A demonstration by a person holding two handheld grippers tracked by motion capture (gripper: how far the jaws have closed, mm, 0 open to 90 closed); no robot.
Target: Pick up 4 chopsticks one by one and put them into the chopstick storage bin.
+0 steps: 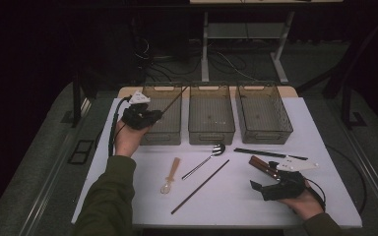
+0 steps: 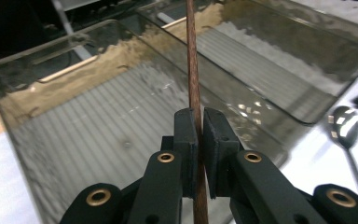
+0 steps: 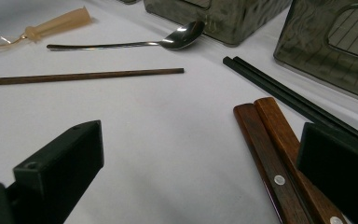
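Brown wood is what the coming move turns on: a thin chopstick [image 2: 192, 60] is pinched between the pads of the left claw [image 1: 146, 116], its long axis running up and away to the far right over the leftmost of 3 smoky plastic bins [image 1: 161, 129]. In the left claw's own view the stick stands almost straight ahead of the jaws, with the bin's ribbed floor directly beneath it, so the drop point lies just below and slightly beyond the tips. The left forearm reaches in from the near left, hand raised above the bin's near rim, claw pointing right and a little far.

Its twin, a second brown chopstick [image 1: 200, 186], lies flat on the white bench [image 1: 325, 147], running diagonally from near left to far right, between the 2 hands and somewhat nearer the right one.

The right claw [image 1: 262, 190] rests low at the near right of the bench, jaws wide apart and holding nothing, pointing left. A pair of wooden-handled utensils [image 3: 279, 158] lies just beside its right jaw, with black chopsticks [image 3: 279, 91] farther off and a metal spoon [image 3: 177, 38] beyond.
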